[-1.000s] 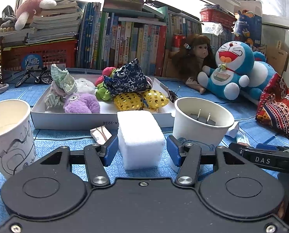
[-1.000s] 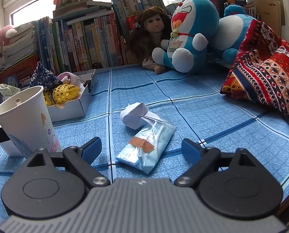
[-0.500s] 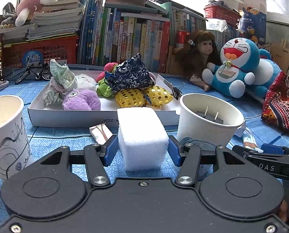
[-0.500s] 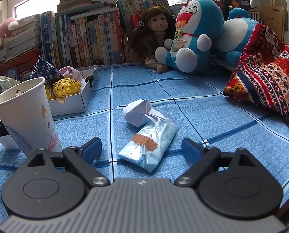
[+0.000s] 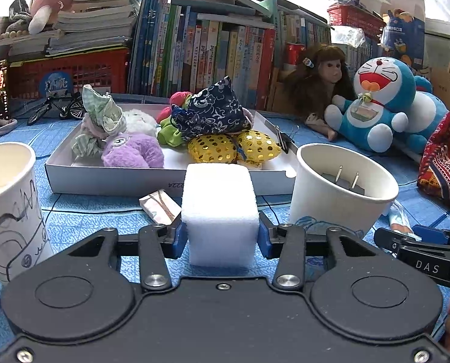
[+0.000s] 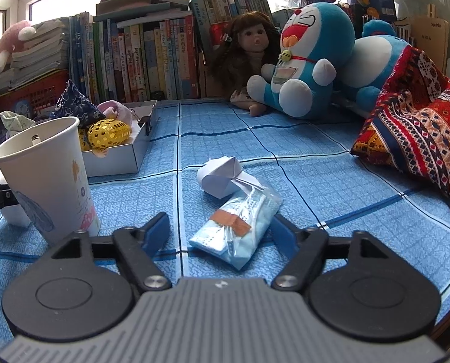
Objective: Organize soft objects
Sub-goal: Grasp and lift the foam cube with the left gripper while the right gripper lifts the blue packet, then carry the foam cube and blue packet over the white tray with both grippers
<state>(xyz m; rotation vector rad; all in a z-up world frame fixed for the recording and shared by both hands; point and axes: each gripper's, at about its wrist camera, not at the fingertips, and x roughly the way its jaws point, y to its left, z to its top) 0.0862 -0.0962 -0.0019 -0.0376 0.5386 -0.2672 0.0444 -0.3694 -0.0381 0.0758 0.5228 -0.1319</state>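
The left tongs (image 5: 220, 237) have just been closing, and their blue pads now press both sides of a white foam block (image 5: 220, 211) that stands on the blue patterned counter (image 5: 82, 217), so the block is clamped between them. Just ahead of these tongs lies a shallow white cardboard tray (image 5: 110, 178) holding a purple plush toy (image 5: 134, 152), a navy floral cloth pouch (image 5: 214, 115) and yellow sequined pouches (image 5: 234, 148). A white paper cup (image 5: 339, 193) stands to their right, another paper cup with black drawings (image 5: 8, 208) to their left. The right tongs (image 6: 221, 237) have also just been closing; a light-blue face mask in a clear plastic wrapper (image 6: 237, 230) lies between the pads, the right pad at its edge, the left pad clear of it, so nothing is gripped. A folded white paper (image 6: 220, 178) lies just beyond the mask.
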